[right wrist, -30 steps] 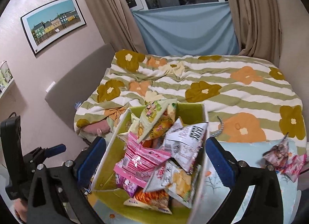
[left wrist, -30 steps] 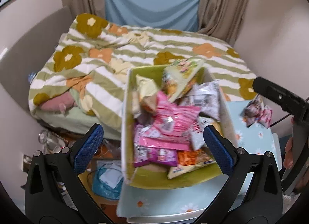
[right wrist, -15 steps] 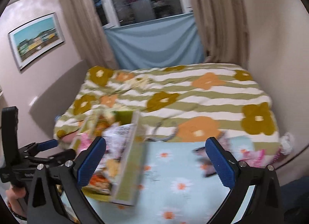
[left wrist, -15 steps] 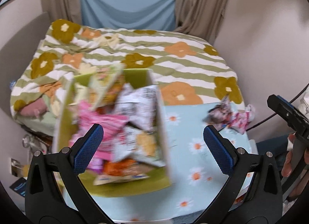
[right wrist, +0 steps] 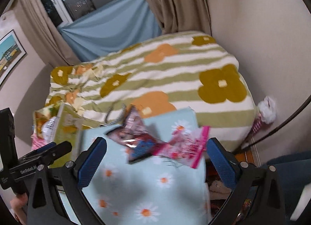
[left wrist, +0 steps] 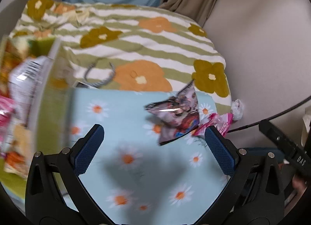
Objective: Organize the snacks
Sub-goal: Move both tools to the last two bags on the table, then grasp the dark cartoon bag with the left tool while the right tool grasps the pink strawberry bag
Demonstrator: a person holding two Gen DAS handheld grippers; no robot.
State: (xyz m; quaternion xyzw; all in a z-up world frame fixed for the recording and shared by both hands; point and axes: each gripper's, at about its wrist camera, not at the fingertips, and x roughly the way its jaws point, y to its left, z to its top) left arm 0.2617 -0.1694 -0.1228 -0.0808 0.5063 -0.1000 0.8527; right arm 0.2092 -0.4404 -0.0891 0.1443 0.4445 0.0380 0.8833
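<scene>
A green box (left wrist: 52,108) full of snack packets stands at the left of a light-blue daisy-print table (left wrist: 126,166); it also shows in the right wrist view (right wrist: 64,127). Two loose packets lie at the table's far right: a dark cartoon-print one (left wrist: 176,114) (right wrist: 136,137) and a pink one (left wrist: 219,124) (right wrist: 186,145). My left gripper (left wrist: 154,147) is open and empty above the table, short of the cartoon packet. My right gripper (right wrist: 156,160) is open and empty, with both loose packets just ahead between its fingers.
A bed with a green-striped flowered blanket (left wrist: 136,50) lies right behind the table. A beige wall (left wrist: 262,50) and a black cable (right wrist: 281,126) are at the right. A crumpled white wrapper (left wrist: 237,108) sits by the bed's corner. Curtains and a window are at the back.
Both grippers have swung right, away from the green box and toward the two loose packets, and moved closer to the table. Both stay open and empty.
</scene>
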